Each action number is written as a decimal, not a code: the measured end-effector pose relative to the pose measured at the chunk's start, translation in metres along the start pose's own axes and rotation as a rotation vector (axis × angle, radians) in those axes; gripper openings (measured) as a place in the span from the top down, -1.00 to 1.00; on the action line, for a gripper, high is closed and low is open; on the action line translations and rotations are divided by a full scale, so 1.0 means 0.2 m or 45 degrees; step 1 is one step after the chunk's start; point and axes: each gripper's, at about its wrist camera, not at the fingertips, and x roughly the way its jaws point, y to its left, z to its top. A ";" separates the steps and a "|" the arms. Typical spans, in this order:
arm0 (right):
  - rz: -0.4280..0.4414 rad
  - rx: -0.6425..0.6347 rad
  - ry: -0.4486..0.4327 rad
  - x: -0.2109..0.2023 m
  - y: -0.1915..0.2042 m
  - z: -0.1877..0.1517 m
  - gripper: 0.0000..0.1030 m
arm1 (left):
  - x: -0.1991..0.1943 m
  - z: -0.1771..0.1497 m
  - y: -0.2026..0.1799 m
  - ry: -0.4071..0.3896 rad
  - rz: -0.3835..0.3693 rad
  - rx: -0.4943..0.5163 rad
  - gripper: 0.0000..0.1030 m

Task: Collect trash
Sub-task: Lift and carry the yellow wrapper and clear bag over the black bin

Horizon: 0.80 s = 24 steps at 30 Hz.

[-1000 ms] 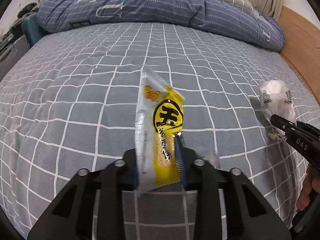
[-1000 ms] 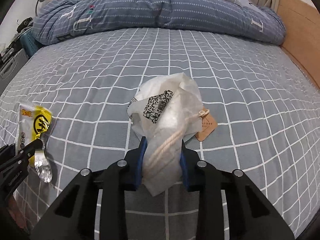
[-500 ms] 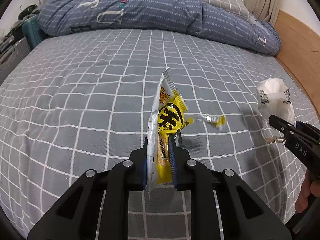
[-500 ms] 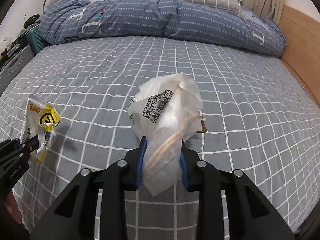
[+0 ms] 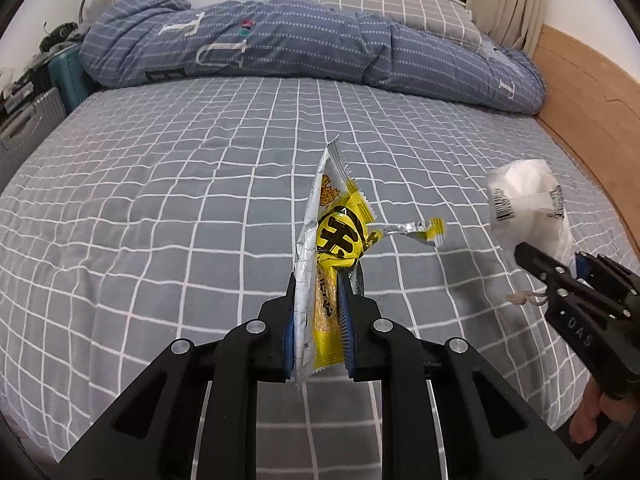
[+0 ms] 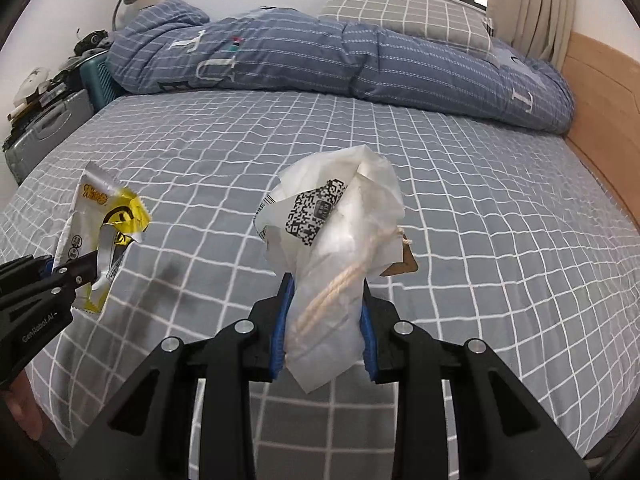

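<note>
Left gripper (image 5: 318, 312): jaws clenched on the yellow snack wrapper (image 5: 334, 240), pads pressing its lower half. The wrapper stands edge-on at centre frame of the left view, long axis running up and away from the jaws, its torn strip (image 5: 416, 230) trailing to the right. It is clear of the bed (image 5: 160, 200); its shadow falls on the checked sheet behind.

Right gripper (image 6: 324, 312): jaws part-way closed and grasping the white crumpled bag (image 6: 332, 232), which fills the gap between the pads. The bag rises above the jaws at centre frame of the right view, a QR label facing the camera, a twisted cord (image 6: 340, 280) running down through the grip and a brown tag (image 6: 406, 262) hanging at its right side. It too is off the sheet.

Relation governing the next move: both items are already in hand, each directly ahead of its own jaws, the two grippers side by side and apart. No bin or receptacle appears in either view, so its direction cannot be determined. In my judgement, pickup is complete and carrying to a disposal point remains.

No further loose trash is visible on the sheet. The folded quilt (image 5: 280, 48) lies across the upper frame.
</note>
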 end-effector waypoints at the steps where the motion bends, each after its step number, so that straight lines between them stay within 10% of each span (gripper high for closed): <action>1: 0.003 -0.002 -0.001 -0.01 0.01 -0.01 0.45 | -0.02 -0.01 0.00 -0.002 -0.003 0.002 0.67; 24: 0.032 0.002 -0.037 -0.37 0.15 -0.25 0.45 | -0.30 -0.28 0.04 -0.012 -0.044 -0.014 0.67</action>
